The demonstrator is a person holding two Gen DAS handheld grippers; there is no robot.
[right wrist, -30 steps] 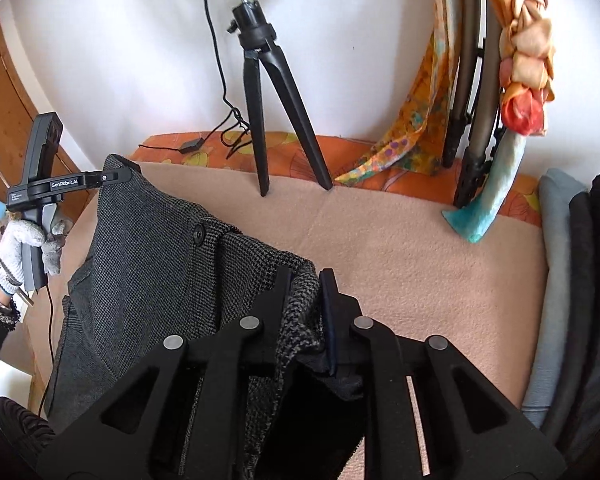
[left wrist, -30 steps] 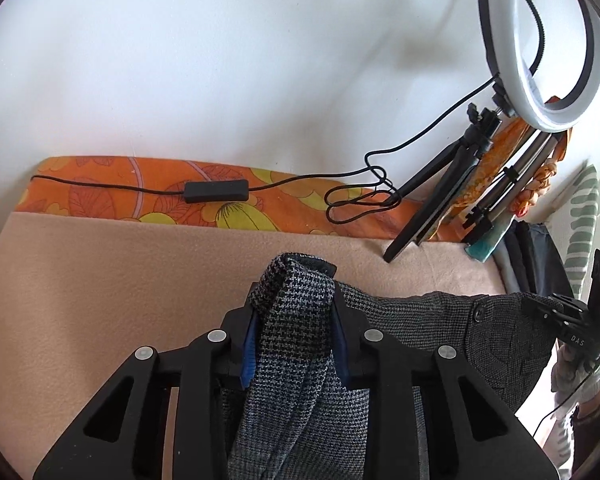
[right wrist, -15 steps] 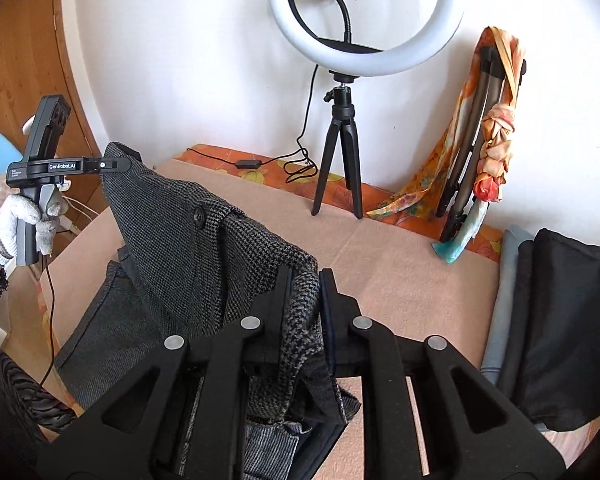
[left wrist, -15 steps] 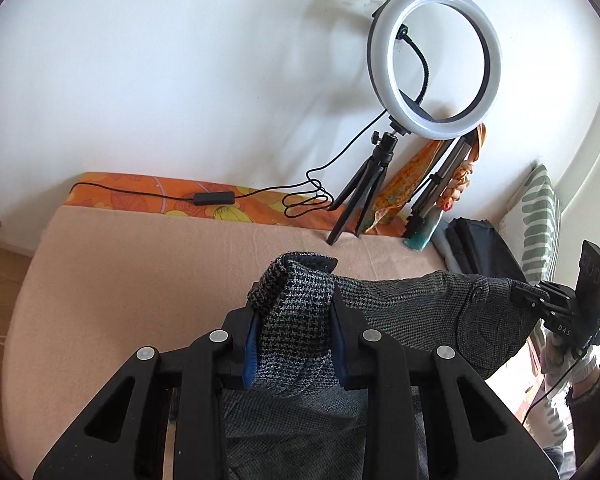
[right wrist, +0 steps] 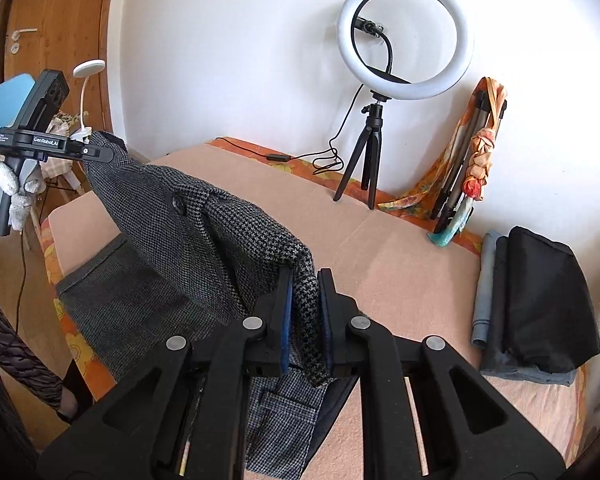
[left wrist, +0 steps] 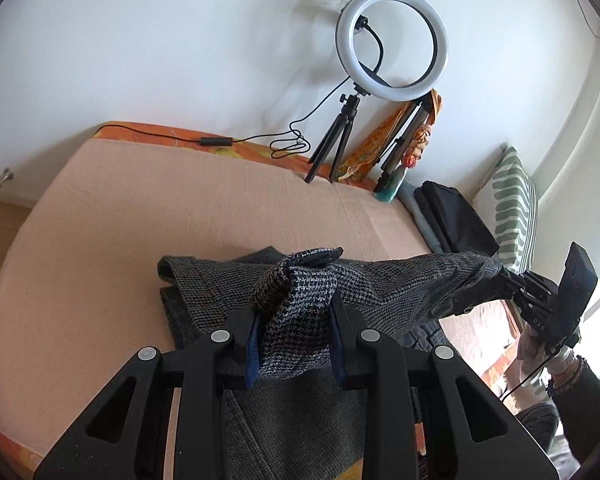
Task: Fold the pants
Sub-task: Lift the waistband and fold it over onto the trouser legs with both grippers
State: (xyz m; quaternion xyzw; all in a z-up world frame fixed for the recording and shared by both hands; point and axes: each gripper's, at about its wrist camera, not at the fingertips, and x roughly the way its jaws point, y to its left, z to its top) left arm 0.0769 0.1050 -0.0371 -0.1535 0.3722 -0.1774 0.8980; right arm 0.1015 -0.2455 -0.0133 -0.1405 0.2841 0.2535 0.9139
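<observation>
Grey houndstooth pants (left wrist: 396,284) hang stretched between my two grippers above a bed with a peach blanket (left wrist: 140,216). My left gripper (left wrist: 296,308) is shut on one corner of the waistband. My right gripper (right wrist: 304,292) is shut on the other corner. In the right wrist view the pants (right wrist: 172,216) show a dark button, and the left gripper (right wrist: 96,152) pinches them at the far left. In the left wrist view the right gripper (left wrist: 504,276) holds them at the far right. The lower part of the pants lies on the bed.
A ring light on a black tripod (left wrist: 392,44) stands at the back of the bed by the white wall, its cable (left wrist: 220,141) trailing left. A stack of folded dark clothes (right wrist: 536,296) lies at the right edge. A folded tripod wrapped in scarves (right wrist: 476,160) leans on the wall.
Both grippers have risen and drawn back from the wall, lifting the pants. More of the bed and the whole ring light now show. Both grips are unchanged.
</observation>
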